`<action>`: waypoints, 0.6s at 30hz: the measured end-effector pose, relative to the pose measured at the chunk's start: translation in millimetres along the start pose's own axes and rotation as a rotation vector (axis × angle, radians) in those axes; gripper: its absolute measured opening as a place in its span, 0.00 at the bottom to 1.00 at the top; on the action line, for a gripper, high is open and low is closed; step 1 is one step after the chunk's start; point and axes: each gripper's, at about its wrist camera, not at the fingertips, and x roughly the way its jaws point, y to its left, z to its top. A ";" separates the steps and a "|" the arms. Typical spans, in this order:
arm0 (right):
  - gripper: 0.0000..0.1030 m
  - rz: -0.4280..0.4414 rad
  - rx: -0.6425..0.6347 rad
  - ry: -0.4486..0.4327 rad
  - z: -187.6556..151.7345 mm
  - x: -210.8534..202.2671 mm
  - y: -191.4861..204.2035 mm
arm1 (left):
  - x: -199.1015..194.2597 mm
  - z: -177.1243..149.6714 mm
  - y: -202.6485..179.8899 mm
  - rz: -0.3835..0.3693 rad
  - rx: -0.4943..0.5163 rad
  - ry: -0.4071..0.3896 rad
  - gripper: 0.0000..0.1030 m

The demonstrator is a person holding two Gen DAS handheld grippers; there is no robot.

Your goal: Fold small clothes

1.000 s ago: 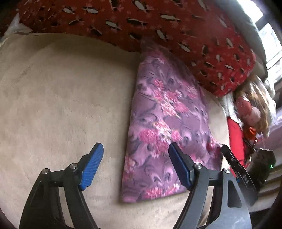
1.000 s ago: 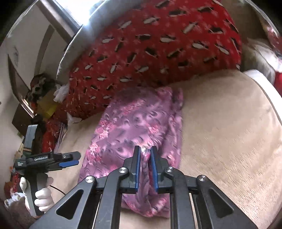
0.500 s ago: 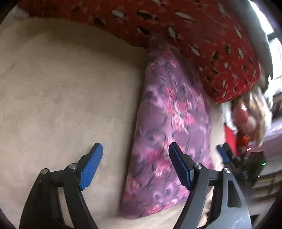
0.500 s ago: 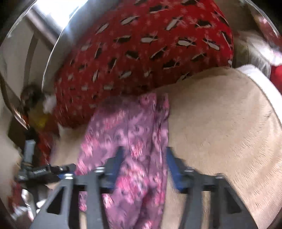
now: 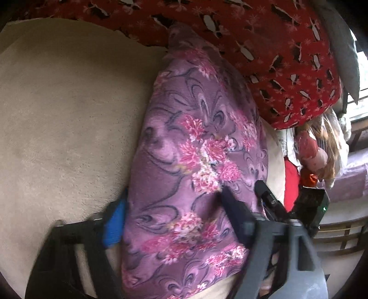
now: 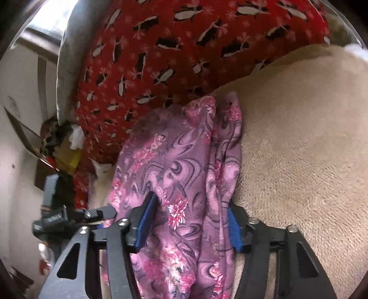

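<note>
Both hand-held grippers' closing jaws astride garment (image 5: 195,161) edges

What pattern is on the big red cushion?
Black-and-white penguins and pale snowflakes on the red cushion; clearest in the right wrist view.

Soft daylight enters from a window (image 6: 43,20) beyond each tool, glaring white there. Strong fisheye bending curves the edges into dark corners. The left tool (image 5: 174,218) is smeared by motion blur.
</note>
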 end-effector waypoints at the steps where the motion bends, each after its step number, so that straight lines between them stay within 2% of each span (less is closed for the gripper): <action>1: 0.35 -0.011 -0.030 -0.002 -0.9 -0.9 5.6 | 0.0 0.2 -4.6 0.043 0.019 -0.013 0.35; 2: 0.34 -0.029 -0.063 -0.007 -2.4 -2.0 13.0 | -0.3 -0.9 -9.5 0.063 0.047 -0.022 0.28; 4: 0.29 -0.093 -0.159 -0.015 -4.5 -3.9 32.4 | -6.2 -5.9 -19.8 0.103 0.087 -0.064 0.25; 6: 0.26 -0.148 -0.214 -0.024 -6.1 -7.6 46.0 | -12.5 -12.0 -31.7 0.135 0.127 -0.107 0.23; 9: 0.24 -0.205 -0.272 -0.051 -6.9 -15.0 65.4 | -27.3 -19.5 -35.1 0.134 0.156 -0.139 0.23; 14: 0.23 -0.209 -0.310 -0.093 -15.4 -39.2 94.0 | -57.4 -35.0 -34.4 0.125 0.173 -0.174 0.23; 18: 0.23 -0.202 -0.338 -0.104 -34.0 -60.6 123.7 | -88.9 -59.5 -24.9 0.114 0.163 -0.193 0.23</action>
